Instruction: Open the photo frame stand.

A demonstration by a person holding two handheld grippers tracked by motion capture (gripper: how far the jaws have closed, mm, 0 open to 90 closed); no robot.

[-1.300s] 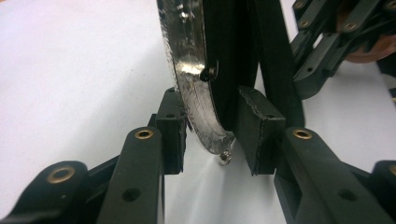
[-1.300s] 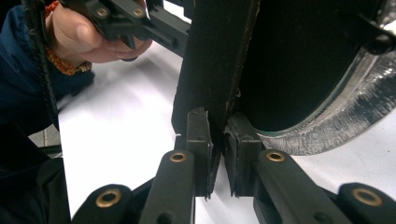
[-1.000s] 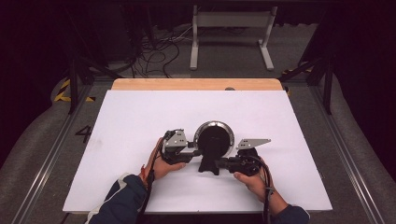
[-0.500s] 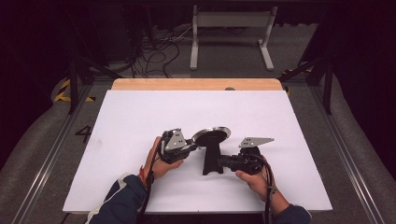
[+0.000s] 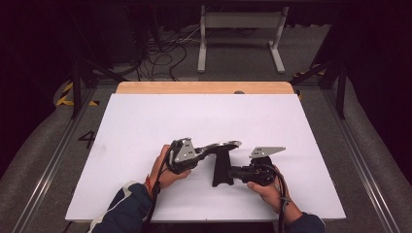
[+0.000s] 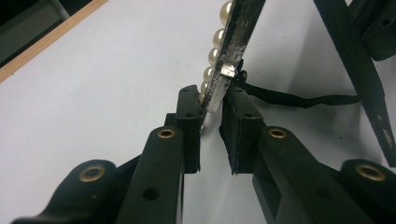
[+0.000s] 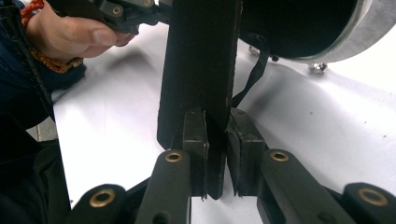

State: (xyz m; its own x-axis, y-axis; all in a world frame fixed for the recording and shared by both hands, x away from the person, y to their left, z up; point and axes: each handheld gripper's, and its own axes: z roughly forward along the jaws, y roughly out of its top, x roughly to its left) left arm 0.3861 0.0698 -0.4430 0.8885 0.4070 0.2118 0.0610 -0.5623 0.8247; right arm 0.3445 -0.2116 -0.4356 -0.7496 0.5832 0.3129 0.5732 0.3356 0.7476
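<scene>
On the white worktop (image 5: 145, 126), a round pearl-rimmed frame (image 5: 221, 145) with a black fold-out stand (image 5: 221, 167) is held between the two hand-held grippers near the front edge.

The left hand-held gripper (image 5: 201, 154) has its jaws nearly closed, pinching the thin edge of the frame. In the left gripper view the frame (image 6: 229, 56) is seen edge-on between the pads, with its row of pearls (image 6: 217, 51) on one face and a black ribbon (image 6: 299, 99) running from its back toward the stand (image 6: 355, 70). These jaws have just been closing on the frame's rim.

The right hand-held gripper (image 5: 232, 173) is also nearly closed, clamped on the flat black stand. In the right gripper view the stand (image 7: 201, 70) rises straight up between the pads, with the dark back of the frame (image 7: 303, 28) and its silvery rim above, and the person's left hand (image 7: 70, 35) beyond.

A second ago the frame lay face-on to the high camera, showing as a full dark disc between the hand-held grippers. Half a second ago it was tipped to a narrow oval. Now it is seen almost edge-on, a thin pale strip lying nearly level above the stand, which spreads out below it as a dark splayed leg. Both hands sit where they were.
</scene>
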